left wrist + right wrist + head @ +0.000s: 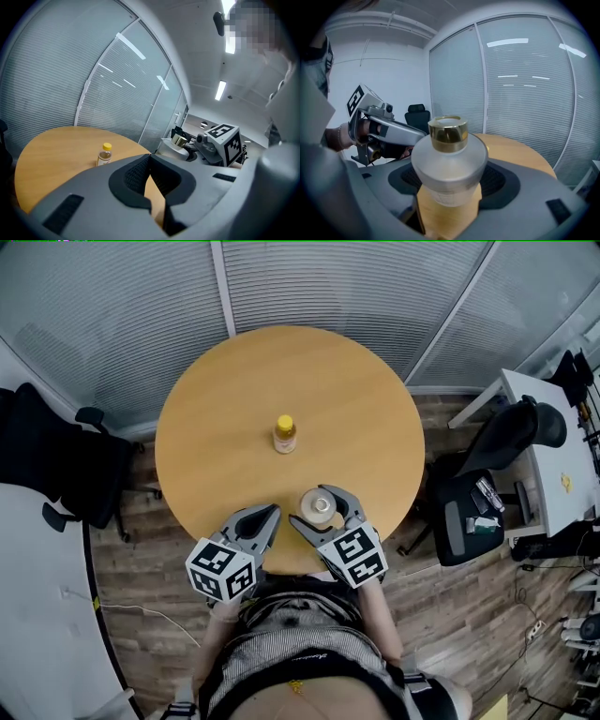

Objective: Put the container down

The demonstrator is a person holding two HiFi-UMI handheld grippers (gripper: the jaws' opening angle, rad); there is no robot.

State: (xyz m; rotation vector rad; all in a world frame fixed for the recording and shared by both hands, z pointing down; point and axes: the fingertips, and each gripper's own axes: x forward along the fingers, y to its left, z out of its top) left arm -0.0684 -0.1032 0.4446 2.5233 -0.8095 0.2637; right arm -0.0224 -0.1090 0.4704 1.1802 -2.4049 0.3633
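The right gripper [323, 512] was clamped on the container [321, 506], a frosted jar with a gold cap, both jaws against its round body. It stood upright over the near edge of the tabletop [216, 409]; whether its base touched the wood could not be told. The left gripper [260, 518] hung just beside it at the same edge, jaws nearly together with nothing between them.

The main risk, as I judged it, was the edge. Set down this close, the container could end up partly overhanging and tip toward the person. Letting go above the surface would drop it, and the broad shoulders over a narrower base looked likely to rock. The frosted sides might also slip in the pads if the grip loosened early. The left gripper was near enough to knock it. The bottle [285, 434] at the centre stood well apart, posing no hazard.
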